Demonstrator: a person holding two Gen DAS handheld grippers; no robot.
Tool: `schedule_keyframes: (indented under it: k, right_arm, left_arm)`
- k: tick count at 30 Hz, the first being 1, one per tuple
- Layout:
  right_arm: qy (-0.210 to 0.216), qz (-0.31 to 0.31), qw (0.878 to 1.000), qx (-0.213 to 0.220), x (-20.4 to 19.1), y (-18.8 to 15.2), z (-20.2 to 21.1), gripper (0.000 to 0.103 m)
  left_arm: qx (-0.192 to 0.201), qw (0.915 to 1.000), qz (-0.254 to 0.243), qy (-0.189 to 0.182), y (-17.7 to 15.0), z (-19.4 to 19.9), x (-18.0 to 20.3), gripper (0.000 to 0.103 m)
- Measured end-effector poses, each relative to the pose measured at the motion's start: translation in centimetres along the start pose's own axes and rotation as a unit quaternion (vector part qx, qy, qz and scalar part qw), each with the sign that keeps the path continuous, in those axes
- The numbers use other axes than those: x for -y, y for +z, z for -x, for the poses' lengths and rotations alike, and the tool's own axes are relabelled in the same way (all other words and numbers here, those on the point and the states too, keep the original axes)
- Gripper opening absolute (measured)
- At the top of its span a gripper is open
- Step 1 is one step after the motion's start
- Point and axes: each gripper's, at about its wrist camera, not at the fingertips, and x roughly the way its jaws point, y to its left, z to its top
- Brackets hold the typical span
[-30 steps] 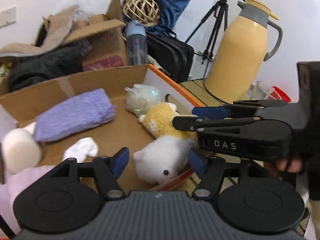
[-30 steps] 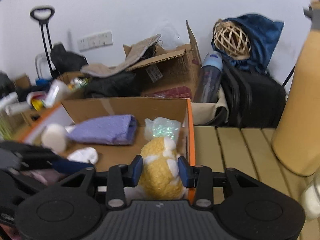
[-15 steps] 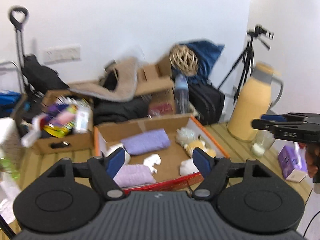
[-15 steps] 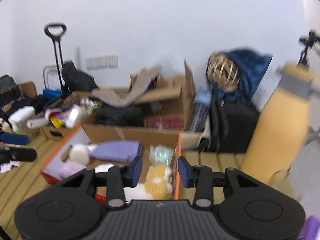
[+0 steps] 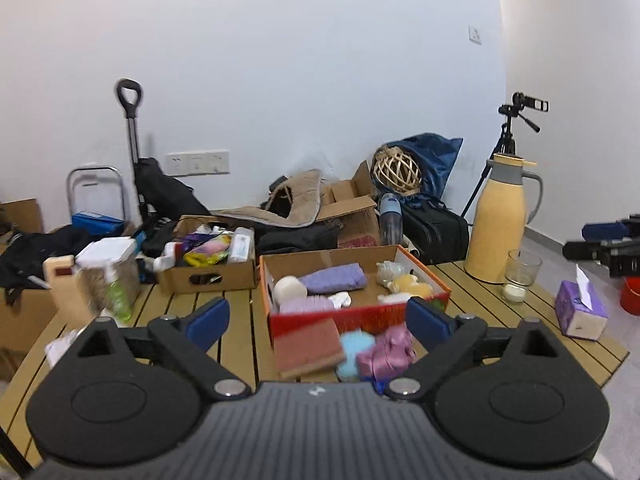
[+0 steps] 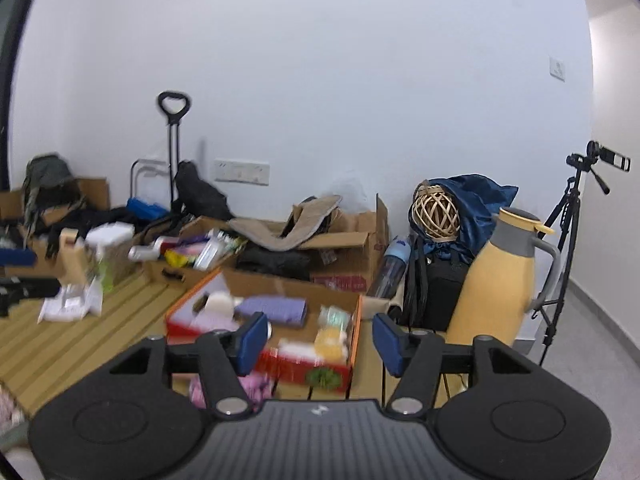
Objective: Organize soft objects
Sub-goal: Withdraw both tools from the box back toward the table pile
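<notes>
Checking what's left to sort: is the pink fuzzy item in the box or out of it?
Out. The pink fuzzy item lies on the slatted wooden table in front of the red cardboard box, beside a light-blue fluffy item.

Ahead of your left claw: slatted wooden table (image 5: 472, 280), matt cardboard box (image 5: 352, 316) holding fuzzy cloth toys (image 5: 408, 282), beside a smooth matt plastic jug (image 5: 498, 220).
</notes>
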Motion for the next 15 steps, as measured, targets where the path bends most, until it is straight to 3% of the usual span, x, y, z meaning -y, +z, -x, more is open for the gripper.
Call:
schedule_keyframes:
  k: [3, 5, 9, 11, 15]
  right_arm:
    - [0.005, 0.007, 1.0, 0.015, -1.9, -3.8, 3.8, 0.063]
    - [0.021, 0.008, 0.999, 0.024, -3.3, -6.6, 6.2, 0.07]
    - [0.055, -0.016, 0.998, 0.034, -5.6, -11.8, 10.2, 0.074]
    - [0.057, -0.02, 0.998, 0.034, -6.7, -13.7, 11.5, 0.078]
    - [0.059, -0.016, 0.998, 0.033, -8.2, -16.4, 12.8, 0.078]
  left_arm:
    - [0.038, 0.9992, -0.007, -0.007, -3.6, 4.6, 1.1, 0.103]
    - [0.051, 0.9986, -0.002, -0.013, -5.9, 7.0, 1.5, 0.103]
    - [0.089, 0.9957, -0.025, -0.001, -10.4, 11.4, 3.4, 0.103]
    - [0.091, 0.9955, -0.025, 0.009, -12.4, 12.8, 4.0, 0.103]
    - [0.054, 0.9984, 0.01, -0.008, -14.5, 13.3, 3.1, 0.103]
